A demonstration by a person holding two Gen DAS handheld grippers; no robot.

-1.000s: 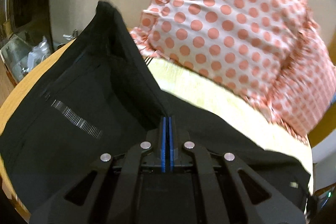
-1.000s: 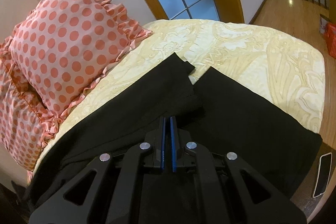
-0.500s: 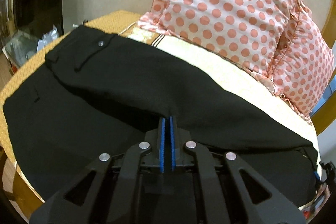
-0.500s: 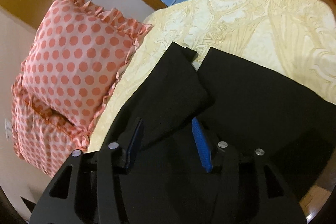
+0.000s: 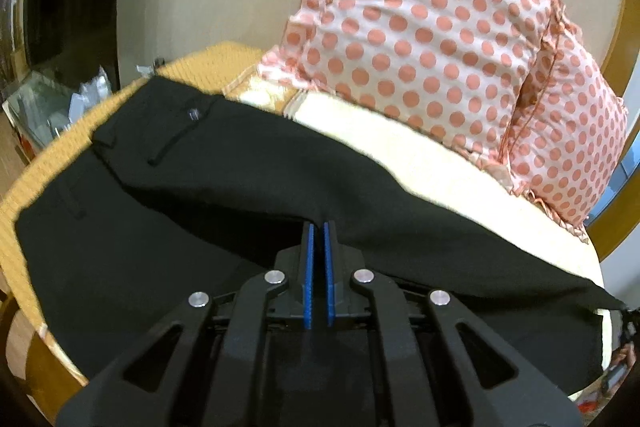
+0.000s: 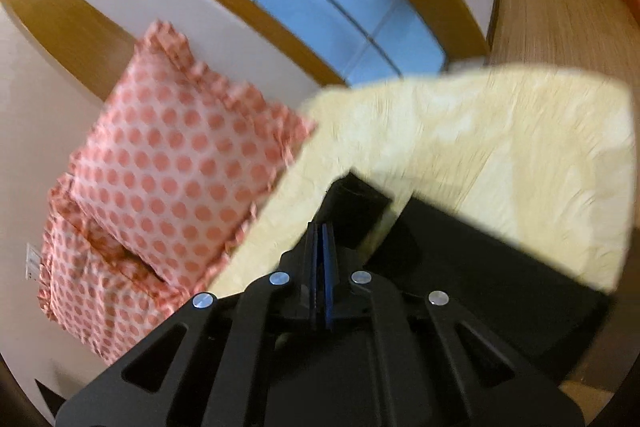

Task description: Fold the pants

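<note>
The black pants (image 5: 248,187) lie along the bed (image 5: 420,163), one leg folded over the other. The left tool (image 5: 316,227) pinches the folded edge at 6 o'clock to hold the layers aligned. The right tool (image 6: 322,227), pressed together, seems to grip a cuff; blur prevents certainty.

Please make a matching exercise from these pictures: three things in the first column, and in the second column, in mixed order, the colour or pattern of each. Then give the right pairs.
Things:
1. pants
2. pillow
3. bedspread

Colour or pattern:
A. pale yellow
B. black
C. pink with coral dots

Right pairs: 1-B, 2-C, 3-A.
</note>
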